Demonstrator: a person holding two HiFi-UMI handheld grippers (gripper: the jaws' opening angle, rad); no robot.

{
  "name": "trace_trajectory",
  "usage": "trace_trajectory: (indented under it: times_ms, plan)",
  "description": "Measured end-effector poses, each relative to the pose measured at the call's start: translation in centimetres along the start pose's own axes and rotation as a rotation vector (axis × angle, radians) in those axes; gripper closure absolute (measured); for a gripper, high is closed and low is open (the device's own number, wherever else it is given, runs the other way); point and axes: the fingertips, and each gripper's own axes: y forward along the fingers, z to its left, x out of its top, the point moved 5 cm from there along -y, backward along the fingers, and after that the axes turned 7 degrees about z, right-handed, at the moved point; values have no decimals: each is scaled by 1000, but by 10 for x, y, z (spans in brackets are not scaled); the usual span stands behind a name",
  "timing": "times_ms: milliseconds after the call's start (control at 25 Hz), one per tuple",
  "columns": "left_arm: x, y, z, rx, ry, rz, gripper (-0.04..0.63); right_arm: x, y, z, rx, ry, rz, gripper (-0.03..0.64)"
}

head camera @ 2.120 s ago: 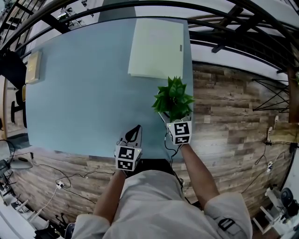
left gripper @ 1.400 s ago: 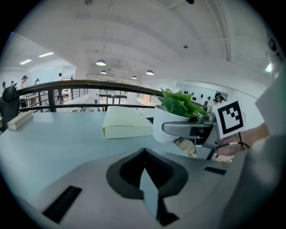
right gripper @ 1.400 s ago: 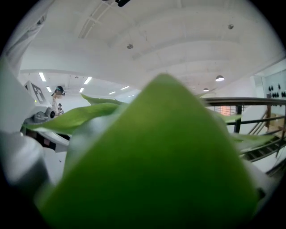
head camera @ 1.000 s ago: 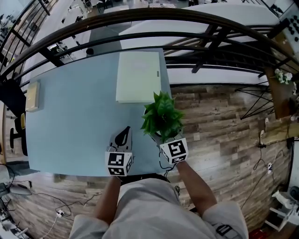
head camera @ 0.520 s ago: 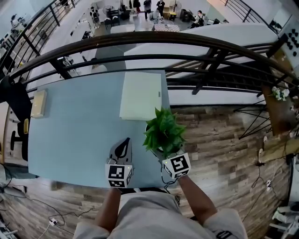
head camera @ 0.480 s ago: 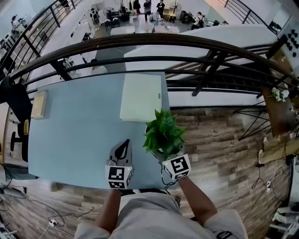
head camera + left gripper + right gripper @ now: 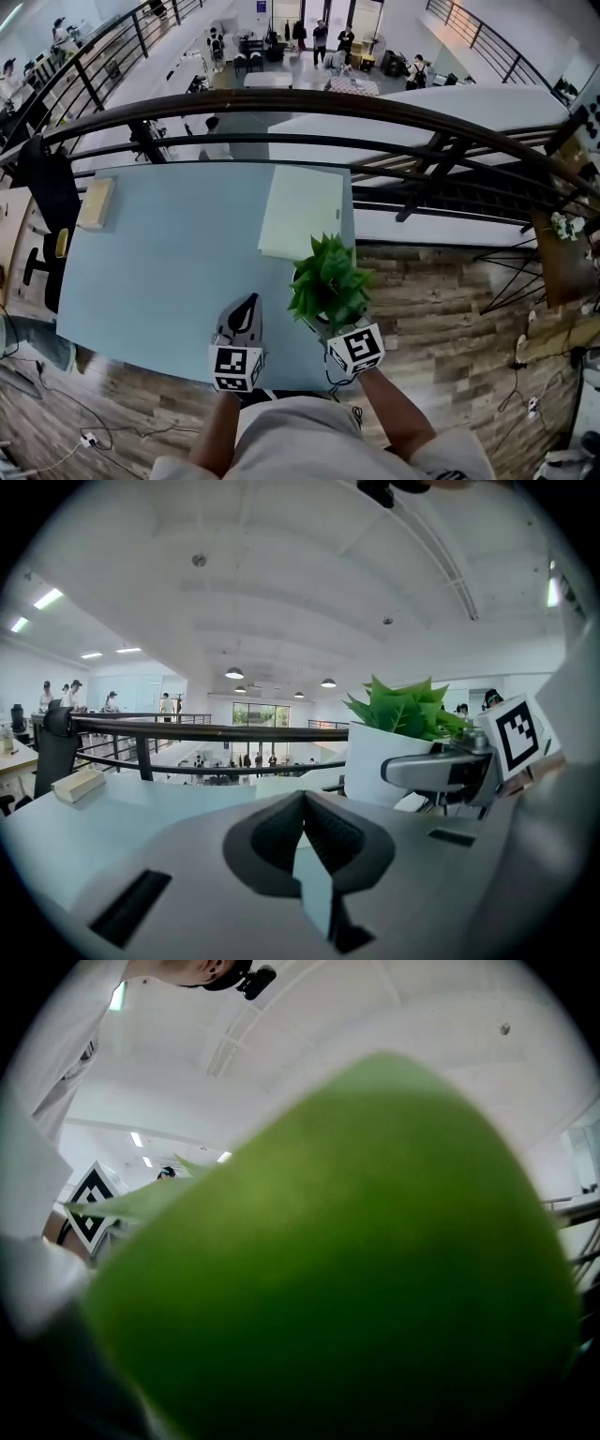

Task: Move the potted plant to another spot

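Note:
The potted plant [image 7: 326,281], green leaves in a white pot [image 7: 380,761], is held off the blue table [image 7: 159,272] near its right front corner. My right gripper [image 7: 335,322] is shut on the pot; in the left gripper view one of its grey fingers [image 7: 431,769] lies along the pot's side. A big blurred leaf [image 7: 356,1260] fills the right gripper view and hides its jaws. My left gripper [image 7: 247,307] hovers just left of the plant, its jaws shut with nothing in them, the pads [image 7: 302,829] meeting.
A pale green board [image 7: 302,211] lies at the table's far right, just behind the plant. A small wooden box [image 7: 96,203] sits at the far left edge. A dark railing [image 7: 281,101] runs behind the table. Wood floor [image 7: 441,291] lies to the right.
Both grippers have risen a little, and the plant has gone up with the right one. The head view has tipped up, so more of the hall beyond the railing shows.

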Motion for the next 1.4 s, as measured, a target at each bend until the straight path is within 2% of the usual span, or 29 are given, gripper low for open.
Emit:
trace_trajectory:
  times_ms: [800,1160,1400]
  plan:
    - [-14,-59,54,164,-53,-15,584,20,47,69,187,-45,-27,126]
    - [-27,-86,94,268,-97,-13,584,26,85,107,299,-56,-33,126]
    - [-35,-100,127,330,-131,-22,584,36,109,135,366,-101,-26,126]
